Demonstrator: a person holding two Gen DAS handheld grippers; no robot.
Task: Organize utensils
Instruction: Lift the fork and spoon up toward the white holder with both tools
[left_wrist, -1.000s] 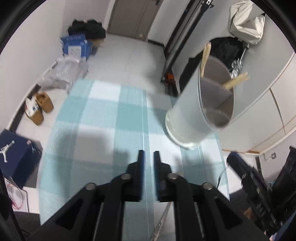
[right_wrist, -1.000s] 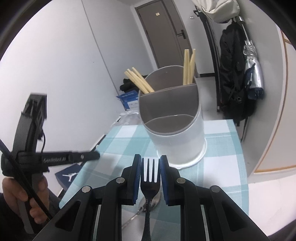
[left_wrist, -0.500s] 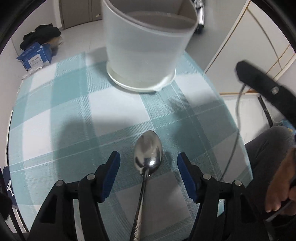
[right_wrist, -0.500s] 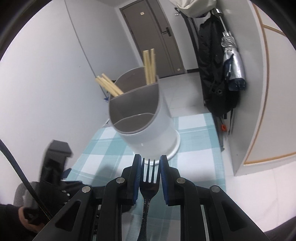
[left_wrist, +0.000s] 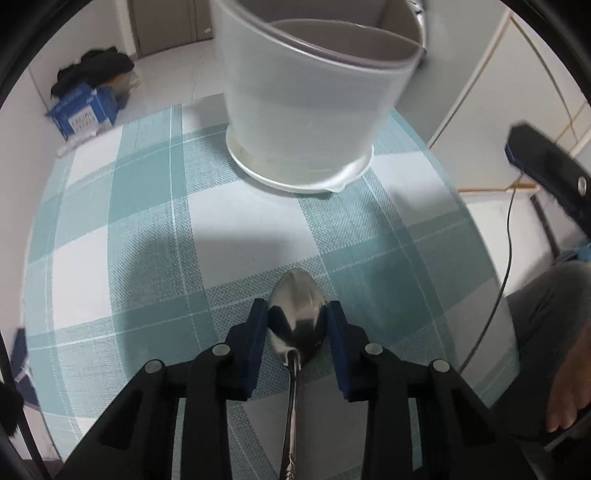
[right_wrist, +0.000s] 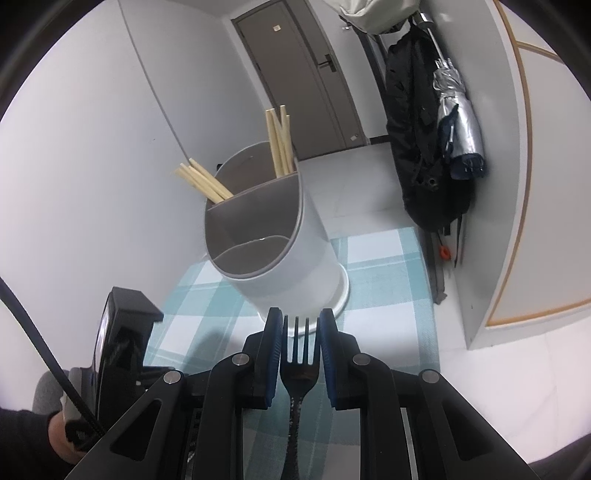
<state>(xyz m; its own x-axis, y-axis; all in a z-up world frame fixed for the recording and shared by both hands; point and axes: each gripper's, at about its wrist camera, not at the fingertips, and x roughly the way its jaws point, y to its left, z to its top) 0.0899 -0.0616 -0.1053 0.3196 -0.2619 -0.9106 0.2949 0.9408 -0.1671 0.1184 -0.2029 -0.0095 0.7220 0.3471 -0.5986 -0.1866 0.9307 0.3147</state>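
Note:
A silver spoon lies on the teal checked tablecloth. My left gripper points down at it, its jaws closing with the blue pads against both sides of the spoon's bowl. The grey-white utensil holder stands just beyond. In the right wrist view my right gripper is shut on a dark fork, tines forward, held above the table short of the holder. Wooden chopsticks stand in the holder's rear compartment; its front compartments look empty. The left gripper's body shows at lower left.
The table edge falls to a white floor on all sides. A blue box and dark bags sit on the floor by the door. A black coat and a folded umbrella hang on the right wall. A person's leg is at the right.
My left gripper swung down over the spoon, opened wide around its bowl, then closed onto it. The right gripper drifted sideways with the fork still held.

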